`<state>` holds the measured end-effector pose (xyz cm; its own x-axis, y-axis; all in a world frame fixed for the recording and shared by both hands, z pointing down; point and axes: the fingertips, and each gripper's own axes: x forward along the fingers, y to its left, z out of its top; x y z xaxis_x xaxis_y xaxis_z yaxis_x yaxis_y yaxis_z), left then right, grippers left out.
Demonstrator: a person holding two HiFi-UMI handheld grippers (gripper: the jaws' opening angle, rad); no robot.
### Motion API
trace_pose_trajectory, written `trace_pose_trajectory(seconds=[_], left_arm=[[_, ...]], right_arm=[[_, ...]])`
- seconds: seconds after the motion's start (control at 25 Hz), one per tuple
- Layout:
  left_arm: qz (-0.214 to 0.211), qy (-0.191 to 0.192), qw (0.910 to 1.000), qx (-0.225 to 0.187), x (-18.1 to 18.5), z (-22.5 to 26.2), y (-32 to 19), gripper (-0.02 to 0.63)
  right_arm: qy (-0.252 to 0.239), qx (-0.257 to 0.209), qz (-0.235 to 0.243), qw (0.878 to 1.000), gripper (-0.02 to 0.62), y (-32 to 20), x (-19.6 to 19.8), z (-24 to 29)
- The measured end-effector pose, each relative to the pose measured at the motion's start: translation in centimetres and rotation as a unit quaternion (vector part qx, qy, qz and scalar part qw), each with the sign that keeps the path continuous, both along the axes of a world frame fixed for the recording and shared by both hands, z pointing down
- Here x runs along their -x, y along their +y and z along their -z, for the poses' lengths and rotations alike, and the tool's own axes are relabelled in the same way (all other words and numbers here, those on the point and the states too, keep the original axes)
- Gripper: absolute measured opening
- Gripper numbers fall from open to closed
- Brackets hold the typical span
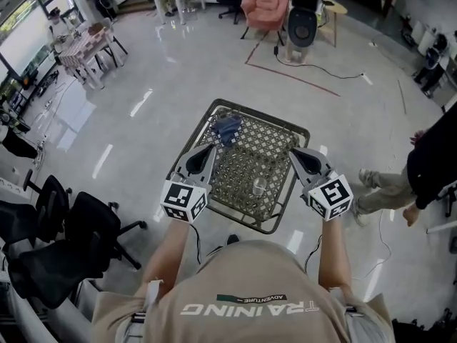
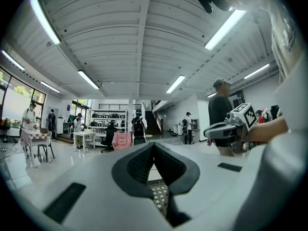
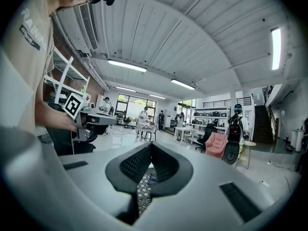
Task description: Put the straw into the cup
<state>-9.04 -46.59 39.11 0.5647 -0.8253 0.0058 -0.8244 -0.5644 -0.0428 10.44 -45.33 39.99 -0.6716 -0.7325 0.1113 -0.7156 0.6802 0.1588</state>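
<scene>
A small clear cup (image 1: 258, 187) stands upright on the woven-top table (image 1: 260, 114), near its front edge. A blue bundle (image 1: 228, 128) lies at the table's far left corner. I cannot make out a straw in any view. My left gripper (image 1: 211, 148) hovers over the table's left side, its jaws shut with nothing between them (image 2: 153, 144). My right gripper (image 1: 293, 153) hovers over the right side, likewise shut and empty (image 3: 150, 144). Both point level across the table, with the cup between and slightly nearer than their tips.
Black office chairs (image 1: 64, 227) crowd the floor at the left. A person (image 1: 428, 163) stands close to the table's right. A pink armchair (image 1: 265, 6) and a black fan (image 1: 301, 23) stand far behind, with cables on the glossy floor.
</scene>
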Motion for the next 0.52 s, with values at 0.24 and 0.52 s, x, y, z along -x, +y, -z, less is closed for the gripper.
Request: trace_pose_trajectory(seconds=[0.24,0.52], left_arm=[[0.002,0.005,1.0,0.007,0.6,-0.2,0.5,0.017],[0.008,0.005,1.0,-0.002,1.0,0.5,0.4,0.017]], right_arm=[[0.003,-0.003,-0.003,1.0,0.017,0.1,-0.2,0.2],[0.006,-0.012,-0.001,1.0,0.017,-0.1,-0.3,1.3]])
